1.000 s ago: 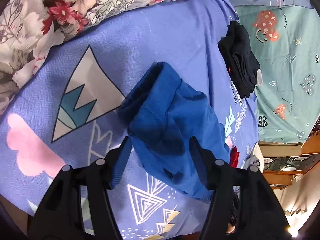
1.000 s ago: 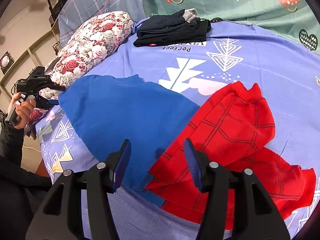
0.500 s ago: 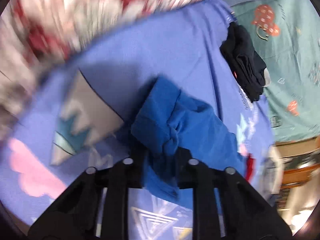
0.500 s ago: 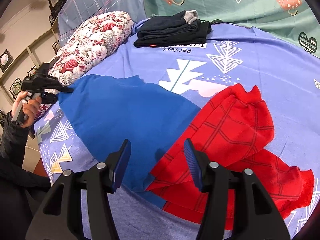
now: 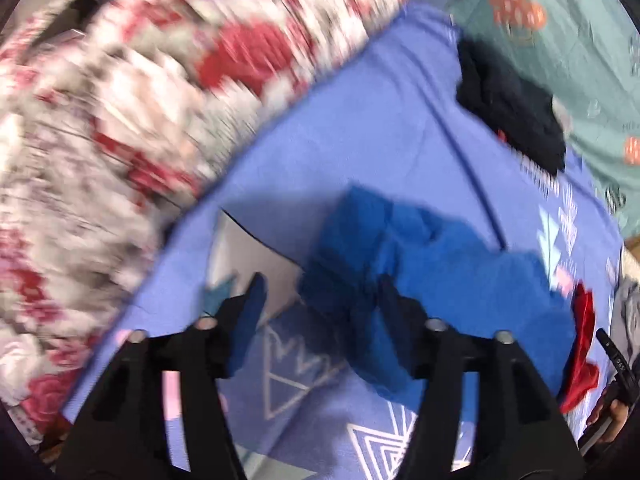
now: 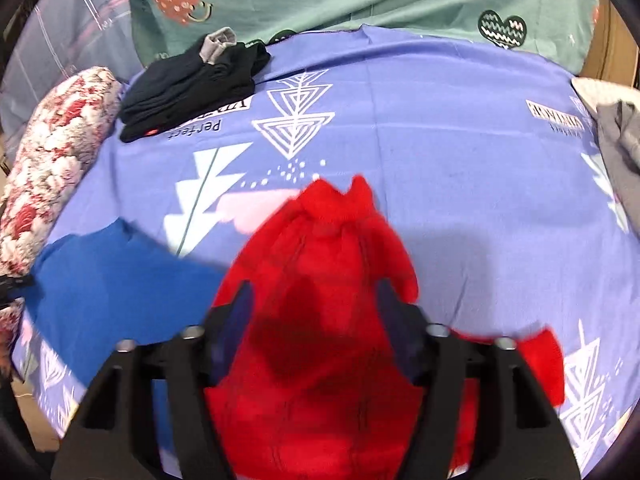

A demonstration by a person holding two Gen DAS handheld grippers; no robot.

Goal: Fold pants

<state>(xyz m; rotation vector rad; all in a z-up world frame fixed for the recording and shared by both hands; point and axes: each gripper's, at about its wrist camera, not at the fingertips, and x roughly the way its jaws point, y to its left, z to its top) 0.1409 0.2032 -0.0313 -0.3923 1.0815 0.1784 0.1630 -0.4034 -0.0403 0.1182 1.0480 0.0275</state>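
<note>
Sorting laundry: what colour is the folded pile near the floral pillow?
Black folded clothes pile, clearest in the right wrist view.

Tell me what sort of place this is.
Most likely a bedroom: the work surface is a bed with a printed blue bedsheet, a floral pillow lies along one edge, and folded black clothes sit at the far end.

So on the bed: one blue pants (image 6: 116, 276), one red pants (image 6: 320, 320), one black folded pile (image 6: 192, 84), one floral pillow (image 6: 52, 160), one grey garment (image 6: 620, 140). Two grippers, left (image 5: 320, 292) and right (image 6: 312, 300).
</note>
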